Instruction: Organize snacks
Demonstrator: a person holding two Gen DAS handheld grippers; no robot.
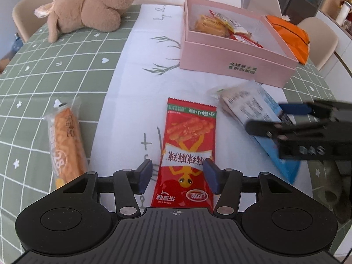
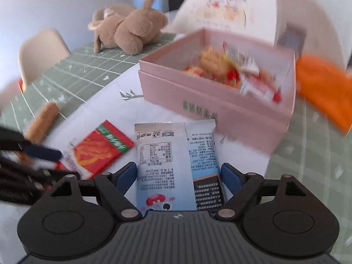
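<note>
Red snack packet (image 1: 187,154) between released left claw (image 1: 178,177); blue packet (image 2: 178,167) inside gaping right claw (image 2: 179,179).

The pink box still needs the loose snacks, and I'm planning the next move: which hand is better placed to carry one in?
Probably the right. Its open tongs straddle the blue packet, which lies just before the pink box. The left tongs straddle the red packet, farther from the box.

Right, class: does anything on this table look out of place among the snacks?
Yes: a plush toy lies on its side on the green tablecloth, left of the pink box. It is no snack.
</note>
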